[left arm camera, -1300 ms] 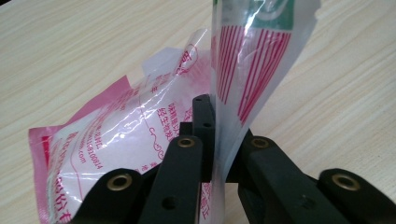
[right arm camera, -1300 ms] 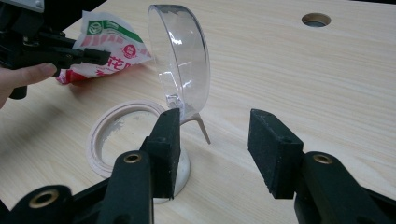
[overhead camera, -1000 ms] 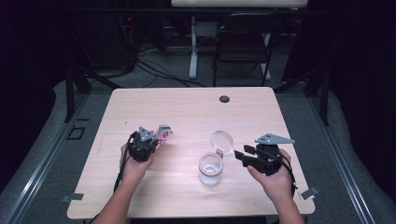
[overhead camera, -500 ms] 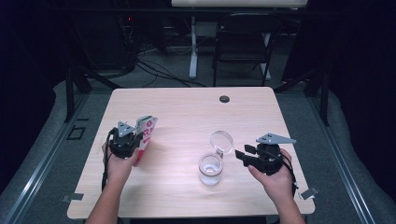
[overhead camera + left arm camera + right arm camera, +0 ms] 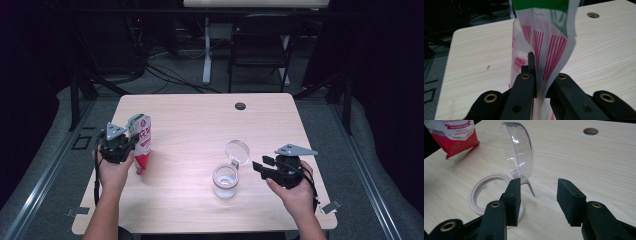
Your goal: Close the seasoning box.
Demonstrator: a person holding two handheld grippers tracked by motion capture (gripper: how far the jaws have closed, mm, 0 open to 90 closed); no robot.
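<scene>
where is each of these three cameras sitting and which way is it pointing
High view: above the person's side, facing forward and down on the table; both forearms, left gripper, right gripper.
Left gripper view: rides the left gripper, along its jaws clamping the pouch.
Right gripper view: along its open jaws toward the jar.
Shared: pouch and jar.

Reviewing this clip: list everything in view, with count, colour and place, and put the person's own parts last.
pouch: one, white with red and green print, upright at the table's left, pinched in the left gripper.
jar: one, clear with a pale rim, near the table's middle, its clear hinged lid flipped open.
table: one, light wood, with a dark round hole near its far edge.
chair: one, dark, behind the table.
left gripper: black, shut on the pouch.
right gripper: black, jaws open beside the jar, not touching it.
hands: two, and, each holding a gripper.
</scene>
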